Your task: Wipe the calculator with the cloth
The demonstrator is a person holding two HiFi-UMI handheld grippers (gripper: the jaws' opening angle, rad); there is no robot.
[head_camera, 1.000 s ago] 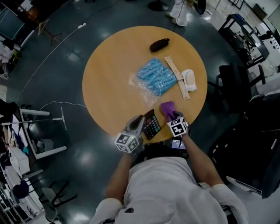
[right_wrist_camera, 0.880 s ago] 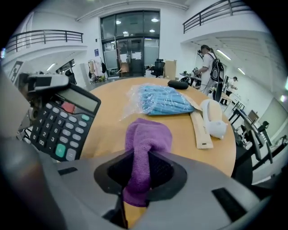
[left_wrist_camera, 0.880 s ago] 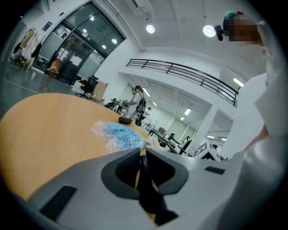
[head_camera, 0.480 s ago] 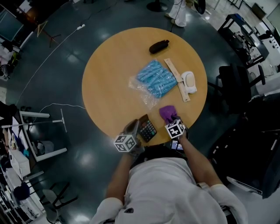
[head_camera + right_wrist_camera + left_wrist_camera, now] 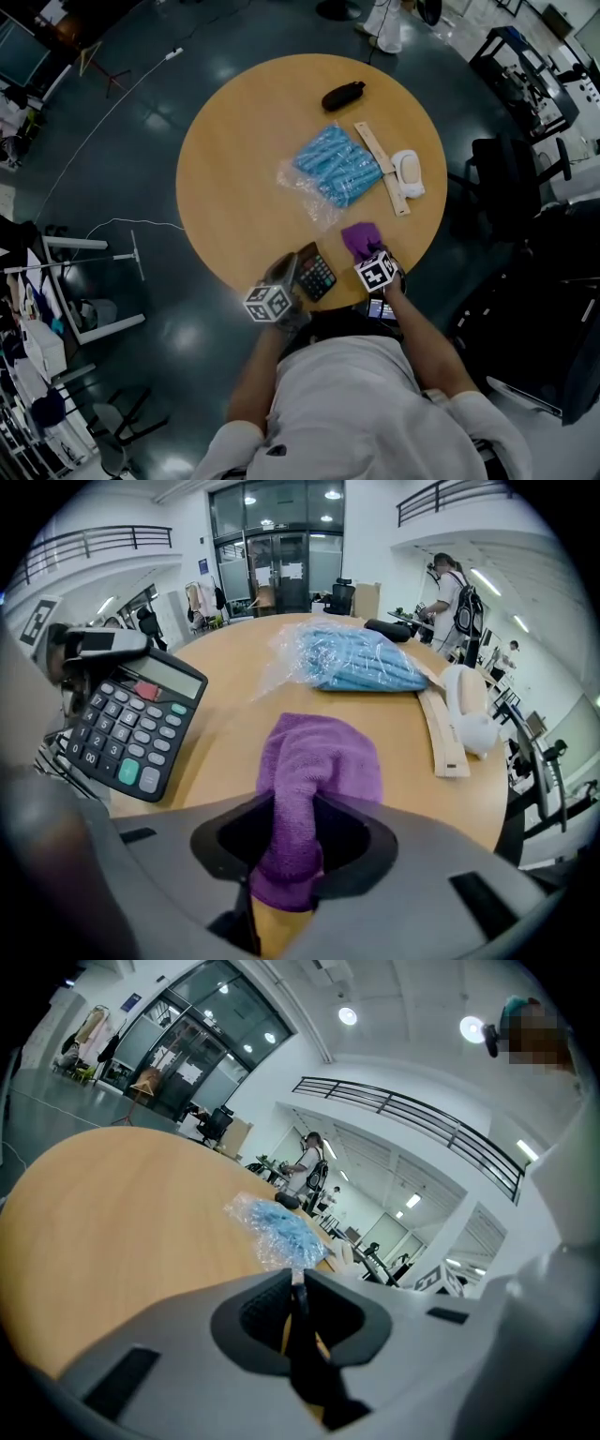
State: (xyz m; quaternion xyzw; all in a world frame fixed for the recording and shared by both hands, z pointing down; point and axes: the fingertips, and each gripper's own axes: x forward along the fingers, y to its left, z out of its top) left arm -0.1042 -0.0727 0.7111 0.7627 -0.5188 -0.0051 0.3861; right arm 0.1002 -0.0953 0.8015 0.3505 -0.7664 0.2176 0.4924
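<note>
Purple cloth (image 5: 314,780) loose in just-opening right gripper (image 5: 295,850); left gripper (image 5: 298,1321) clamped on half-hidden calculator (image 5: 131,728).

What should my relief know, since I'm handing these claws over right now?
Left claw: shut on the calculator's edge, holding it tilted at the table's near rim.
Right claw: jaws have just been opening; purple cloth between them, its far end lying on the table; whether they pinch it is unclear.
Done: calculator gripped; whether it was wiped cannot be told.
Left: probably regrip the cloth, wipe the keys.
</note>
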